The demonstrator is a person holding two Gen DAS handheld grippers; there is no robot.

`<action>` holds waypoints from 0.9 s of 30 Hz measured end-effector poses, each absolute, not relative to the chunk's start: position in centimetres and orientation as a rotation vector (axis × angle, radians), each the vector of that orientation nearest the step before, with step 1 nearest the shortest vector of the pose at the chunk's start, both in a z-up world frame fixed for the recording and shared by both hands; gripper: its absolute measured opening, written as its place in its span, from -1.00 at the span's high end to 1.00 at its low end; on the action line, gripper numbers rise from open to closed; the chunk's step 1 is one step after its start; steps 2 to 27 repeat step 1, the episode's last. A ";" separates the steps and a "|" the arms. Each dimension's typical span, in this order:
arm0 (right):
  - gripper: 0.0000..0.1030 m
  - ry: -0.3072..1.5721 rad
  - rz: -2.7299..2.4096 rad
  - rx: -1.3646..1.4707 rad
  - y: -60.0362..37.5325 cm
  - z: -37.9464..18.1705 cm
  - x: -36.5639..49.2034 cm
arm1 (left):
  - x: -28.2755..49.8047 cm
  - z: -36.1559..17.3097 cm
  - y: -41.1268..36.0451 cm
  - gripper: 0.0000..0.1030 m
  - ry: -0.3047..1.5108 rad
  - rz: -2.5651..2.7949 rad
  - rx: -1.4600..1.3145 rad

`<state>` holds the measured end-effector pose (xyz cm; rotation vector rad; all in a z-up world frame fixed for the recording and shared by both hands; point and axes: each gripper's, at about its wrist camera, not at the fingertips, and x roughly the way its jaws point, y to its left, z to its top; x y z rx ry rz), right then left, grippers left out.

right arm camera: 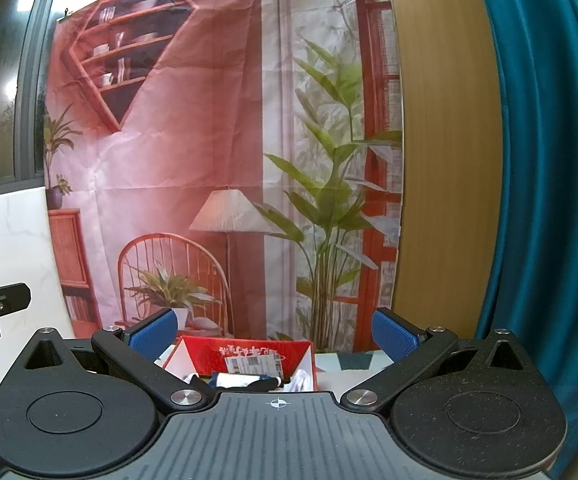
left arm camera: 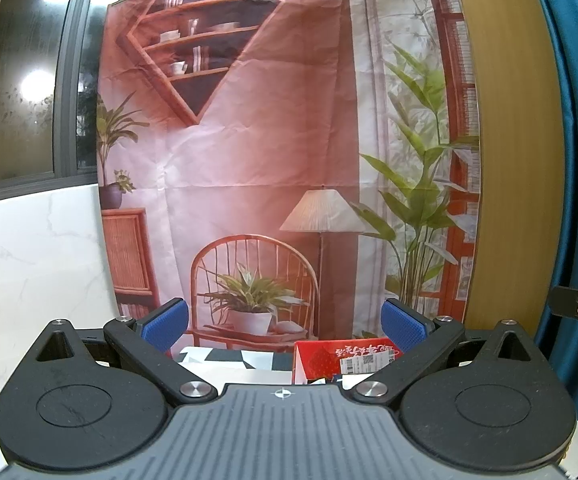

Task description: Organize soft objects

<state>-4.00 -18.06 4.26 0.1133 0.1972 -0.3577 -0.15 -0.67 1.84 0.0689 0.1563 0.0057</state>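
facing a printed backdrop (left arm camera: 249, 152), red box (right arm camera: 249, 354) below.

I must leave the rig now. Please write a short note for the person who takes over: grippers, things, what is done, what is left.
Left gripper: open, holding nothing, raised and facing the printed backdrop.
Right gripper: open, holding nothing, also raised.
Red box: on the patterned table, open, low in both views. Dark and white soft items already lie inside it.
Done: some soft items are in the box.
Left: cannot tell; most of the table is hidden behind the grippers. Look down before the next pick.
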 end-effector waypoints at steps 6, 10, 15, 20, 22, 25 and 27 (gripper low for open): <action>-0.99 0.197 -0.357 0.113 -18.0 4.4 -3.9 | -0.2 1.8 -0.7 -1.00 0.156 0.006 0.069; -0.99 0.197 -0.357 0.113 -18.0 4.4 -3.9 | -0.2 1.8 -0.7 -1.00 0.156 0.006 0.069; -0.99 0.197 -0.357 0.113 -18.0 4.4 -3.9 | -0.2 1.8 -0.7 -1.00 0.156 0.006 0.069; -0.99 0.197 -0.357 0.113 -18.0 4.4 -3.9 | -0.2 1.8 -0.7 -1.00 0.156 0.006 0.069; -0.99 0.197 -0.357 0.113 -18.0 4.4 -3.9 | -0.2 1.8 -0.7 -1.00 0.156 0.006 0.069; -0.99 0.197 -0.357 0.113 -18.0 4.4 -3.9 | -0.2 1.8 -0.7 -1.00 0.156 0.006 0.069; -0.99 0.197 -0.357 0.113 -18.0 4.4 -3.9 | -0.2 1.8 -0.7 -1.00 0.156 0.006 0.069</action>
